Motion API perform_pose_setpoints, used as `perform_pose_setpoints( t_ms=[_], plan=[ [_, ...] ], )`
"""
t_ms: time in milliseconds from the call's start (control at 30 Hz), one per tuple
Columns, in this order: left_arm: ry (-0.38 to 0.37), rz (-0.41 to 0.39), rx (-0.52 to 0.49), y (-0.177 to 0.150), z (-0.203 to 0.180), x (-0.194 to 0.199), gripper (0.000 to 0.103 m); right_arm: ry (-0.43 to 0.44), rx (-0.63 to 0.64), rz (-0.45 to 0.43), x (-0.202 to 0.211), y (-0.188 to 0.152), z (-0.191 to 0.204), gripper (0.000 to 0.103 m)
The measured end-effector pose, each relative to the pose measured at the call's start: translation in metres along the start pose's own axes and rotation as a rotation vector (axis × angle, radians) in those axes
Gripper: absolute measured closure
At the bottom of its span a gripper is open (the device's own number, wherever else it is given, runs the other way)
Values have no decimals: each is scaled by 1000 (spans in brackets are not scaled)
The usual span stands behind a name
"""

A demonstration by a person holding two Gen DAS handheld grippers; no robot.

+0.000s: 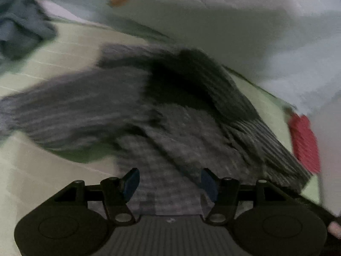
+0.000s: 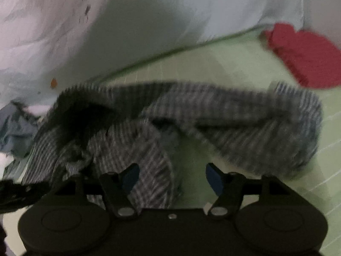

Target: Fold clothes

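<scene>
No text, label, brand, number or sign can be read in either view; both are blurred by motion. The only markings are small orange printed shapes on the pale sheet (image 1: pixel 213 21), at the upper middle and upper right of the left wrist view and at the left of the right wrist view, and they carry no lettering.
</scene>
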State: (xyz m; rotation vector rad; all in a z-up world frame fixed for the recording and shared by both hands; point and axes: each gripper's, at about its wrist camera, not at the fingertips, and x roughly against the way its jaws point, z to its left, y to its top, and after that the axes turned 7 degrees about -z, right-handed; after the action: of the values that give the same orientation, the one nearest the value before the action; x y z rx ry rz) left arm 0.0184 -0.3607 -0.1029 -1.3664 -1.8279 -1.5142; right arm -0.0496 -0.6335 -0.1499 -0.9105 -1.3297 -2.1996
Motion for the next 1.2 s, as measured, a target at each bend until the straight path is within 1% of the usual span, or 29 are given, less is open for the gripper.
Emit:
perform_pose_setpoints(
  t_ms=[100,267,300,333,367,400,433,467,500,567,633,800,900,967,1067,1133,1200],
  plan=[
    [-17,60,1,-6,-11,-26,38,16,5,54,-12,-7,-2,49],
    [4,120,24,-12,-16,-54,38,36,2,106,-23,-12,-9,55],
    [9,131,29,-13,-17,-59,39,42,4,112,-25,-13,-10,58],
    [14,142,34,-14,-18,-64,43,51,6,119,-27,-15,-10,60],
    [19,153,39,-15,-19,-70,50,63,5,127,-29,-16,-11,67],
    [24,165,43,-16,-19,-75,73,76,2,133,-31,-17,-12,78],
    [25,169,51,-16,-19,-77,97,87,0,136,-31,-17,-13,84],
    [23,168,62,-16,-17,-76,98,96,-1,133,-30,-17,-13,93],
    [17,161,76,-16,-13,-73,100,103,-1,127,-28,-17,-13,96],
    [8,132,106,-14,-5,-61,101,110,0,89,-18,-13,-15,100],
    [23,83,127,-10,5,-41,101,115,2,41,-4,-7,-18,100],
    [78,-81,182,4,40,34,101,104,9,-120,44,16,-25,101],
    [120,-181,219,11,61,76,101,99,-30,-212,75,33,-35,101],
    [139,-233,237,13,72,97,101,118,-63,-249,91,43,-41,101],
    [155,-313,251,16,85,121,101,116,-66,-309,110,53,-40,101],
    [186,-333,263,18,93,123,101,113,-57,-341,113,56,-37,101],
    [224,-344,277,19,101,120,98,98,-63,-340,107,58,-37,99]
  ],
)
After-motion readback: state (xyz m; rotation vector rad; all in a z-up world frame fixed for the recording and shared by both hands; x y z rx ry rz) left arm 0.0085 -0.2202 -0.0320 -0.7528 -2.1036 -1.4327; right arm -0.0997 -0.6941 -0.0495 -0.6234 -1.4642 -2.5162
